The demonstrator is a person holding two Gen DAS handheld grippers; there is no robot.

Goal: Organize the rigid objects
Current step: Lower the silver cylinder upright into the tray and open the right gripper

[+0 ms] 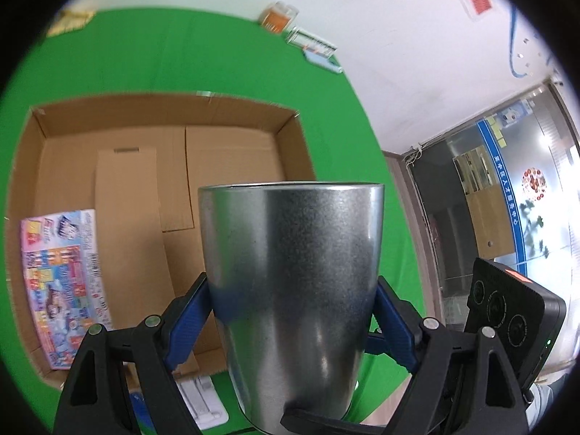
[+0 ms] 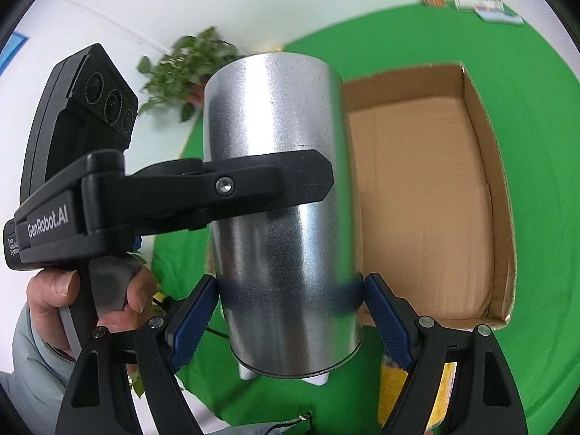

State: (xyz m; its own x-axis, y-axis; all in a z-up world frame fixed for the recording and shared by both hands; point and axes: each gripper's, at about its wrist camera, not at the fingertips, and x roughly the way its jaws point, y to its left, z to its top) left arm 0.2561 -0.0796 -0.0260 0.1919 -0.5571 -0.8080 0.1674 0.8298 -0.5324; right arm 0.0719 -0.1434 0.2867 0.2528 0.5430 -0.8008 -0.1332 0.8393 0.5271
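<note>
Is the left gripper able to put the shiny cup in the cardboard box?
Probably yes. The left gripper grips the metal cup, the cardboard box is open on top, and nothing is between them.

White wall (image 1: 380, 18), glass partition (image 1: 507, 188), green-covered table (image 1: 181, 61), potted plant (image 2: 188, 65).

The plainest lettering is "GenRobot.AI" in white on the black body of the left gripper (image 2: 275, 177), seen from the right wrist view, with a smaller label beside it that probably reads "Data Acquisition System", though it is too small to be sure. In the left wrist view, a blue band (image 1: 505, 188) across the glass wall carries white Chinese characters too blurred to read. The colourful printed sheet (image 1: 61, 286) in the cardboard box (image 1: 224, 108) bears lettering and a barcode, illegible.
</note>
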